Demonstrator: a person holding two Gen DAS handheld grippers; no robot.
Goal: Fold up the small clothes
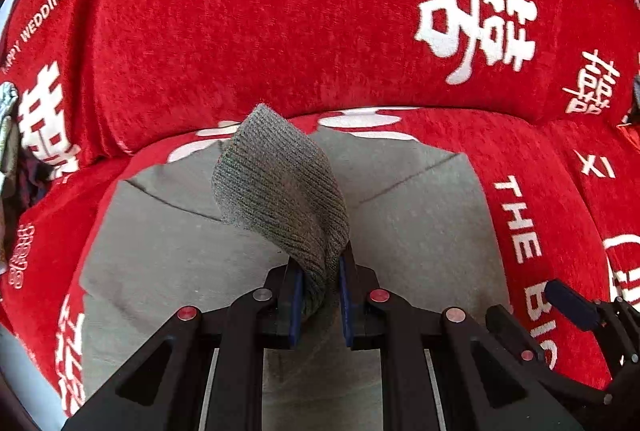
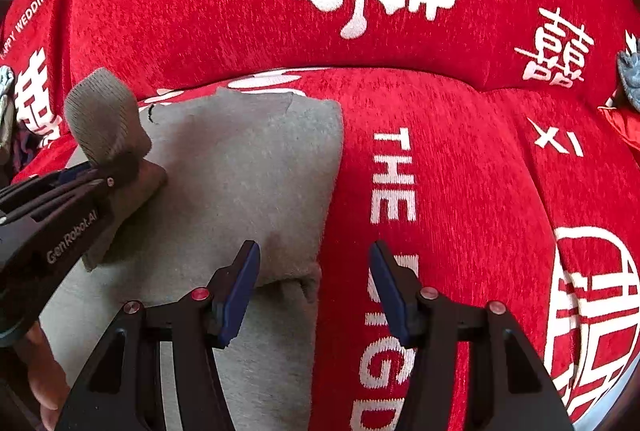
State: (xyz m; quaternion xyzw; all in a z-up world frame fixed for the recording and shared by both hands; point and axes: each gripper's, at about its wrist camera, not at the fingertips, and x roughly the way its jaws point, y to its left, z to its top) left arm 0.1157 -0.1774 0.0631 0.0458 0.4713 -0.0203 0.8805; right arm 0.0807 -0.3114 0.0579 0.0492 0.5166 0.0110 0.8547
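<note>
Left gripper (image 1: 320,295) clamps the ribbed cuff (image 1: 280,183) of the grey garment (image 2: 240,171), lifting it clear to fold inward. Right gripper (image 2: 314,291) hovers wide open and empty over the garment's right edge on the red sofa cover (image 2: 460,171), likely ready to pin it

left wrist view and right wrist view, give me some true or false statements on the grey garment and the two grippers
1. The left gripper is shut on a ribbed cuff of the grey garment. True.
2. The right gripper clamps the garment's edge. False: its fingers stand apart, gripping nothing.
3. The garment lies on a red cover with white lettering. True.
4. The cuff lies flat on the garment. False: it is lifted, sticking up past the fingers.
</note>
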